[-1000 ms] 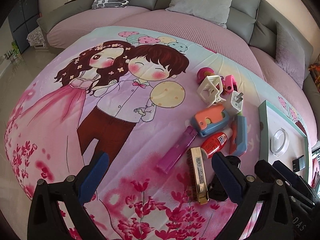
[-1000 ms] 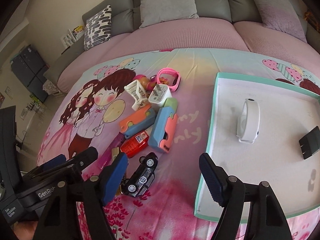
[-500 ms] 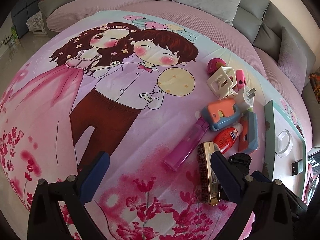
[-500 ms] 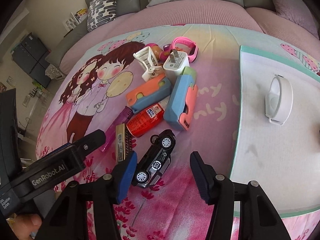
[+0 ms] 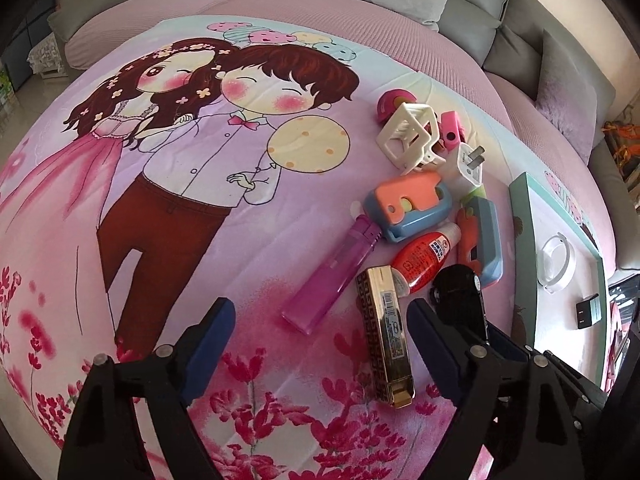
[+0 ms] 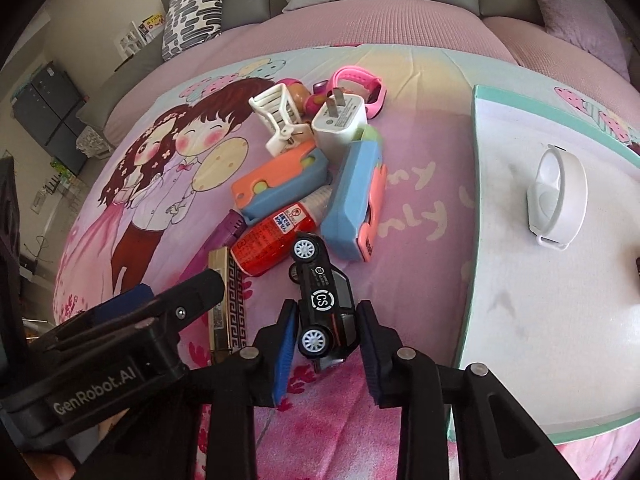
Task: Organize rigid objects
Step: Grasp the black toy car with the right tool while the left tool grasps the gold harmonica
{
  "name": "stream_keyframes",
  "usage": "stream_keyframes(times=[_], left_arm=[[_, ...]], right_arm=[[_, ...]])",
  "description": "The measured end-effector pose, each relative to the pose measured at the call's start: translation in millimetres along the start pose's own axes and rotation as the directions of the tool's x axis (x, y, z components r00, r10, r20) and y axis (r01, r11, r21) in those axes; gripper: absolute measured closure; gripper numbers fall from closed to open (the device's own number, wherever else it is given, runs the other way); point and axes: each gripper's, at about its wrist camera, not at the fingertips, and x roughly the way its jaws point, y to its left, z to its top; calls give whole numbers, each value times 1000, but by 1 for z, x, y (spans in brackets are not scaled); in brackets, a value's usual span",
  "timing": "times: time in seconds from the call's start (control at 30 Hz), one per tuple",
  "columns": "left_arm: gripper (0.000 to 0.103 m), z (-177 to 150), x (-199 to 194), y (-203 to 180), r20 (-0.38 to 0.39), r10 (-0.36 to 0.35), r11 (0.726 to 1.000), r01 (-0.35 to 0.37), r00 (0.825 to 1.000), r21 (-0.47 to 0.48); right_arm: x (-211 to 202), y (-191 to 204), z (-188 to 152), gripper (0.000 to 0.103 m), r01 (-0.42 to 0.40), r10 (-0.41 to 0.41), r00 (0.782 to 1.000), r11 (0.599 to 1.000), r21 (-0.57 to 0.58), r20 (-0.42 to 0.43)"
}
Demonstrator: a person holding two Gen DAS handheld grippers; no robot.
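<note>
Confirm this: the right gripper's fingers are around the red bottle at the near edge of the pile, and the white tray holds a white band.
Not quite. In the right wrist view the right gripper has its fingers either side of the black toy car, not the red bottle, which lies beyond it in the pile. The rest stands: the white tray holds a white band.

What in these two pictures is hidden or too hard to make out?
- Toy car: right wrist view, its sides are covered by the right gripper fingers.
- Gold harmonica: right wrist view, partly behind the left gripper.
- Red glue bottle: left wrist view, label print too small to read.
- Black item in the tray: too small to identify.
</note>
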Motion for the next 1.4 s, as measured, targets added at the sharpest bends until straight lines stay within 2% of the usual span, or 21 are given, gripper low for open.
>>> stream_keyframes(times=[0.27,0.4,0.53,0.63,0.77,0.87,1.07,1.27,1.4], left_arm=[[18,2,-1,-4,5,-29,1000,29,1000,-5],[24,1,1,-3,-4,1,1000,-1,1000,5],[29,-1,3,-7,-12,-7,1000,7,1000,27],[37,-3,4,-15,-19,-3,999,4,1000,53],[53,-5,6,-22,-29,-26,997,28,999,75],[60,-6,9,-32,-31,-24,995,27,999,101],[59,-10,13,-40,-34,-21,992,25,999,123],[59,-14,19,-52,-41,45,977,-35,998,208],[60,-16,19,-53,-49,38,976,-27,998,217]], right_arm=[[-14,-7,3,73,46,-46,998,999,-19,35],[-25,-15,6,73,53,-53,996,999,-8,69],[-28,-17,7,73,53,-52,996,999,-5,79],[-30,-16,7,73,50,-49,995,999,-10,86],[-32,-15,6,73,49,-48,995,999,-14,90],[-31,-15,7,73,49,-48,995,999,-11,88],[-31,-16,6,73,48,-47,995,999,-11,87],[-31,-17,6,73,47,-46,995,999,-4,86],[-31,-18,7,73,47,-47,995,999,2,87]])
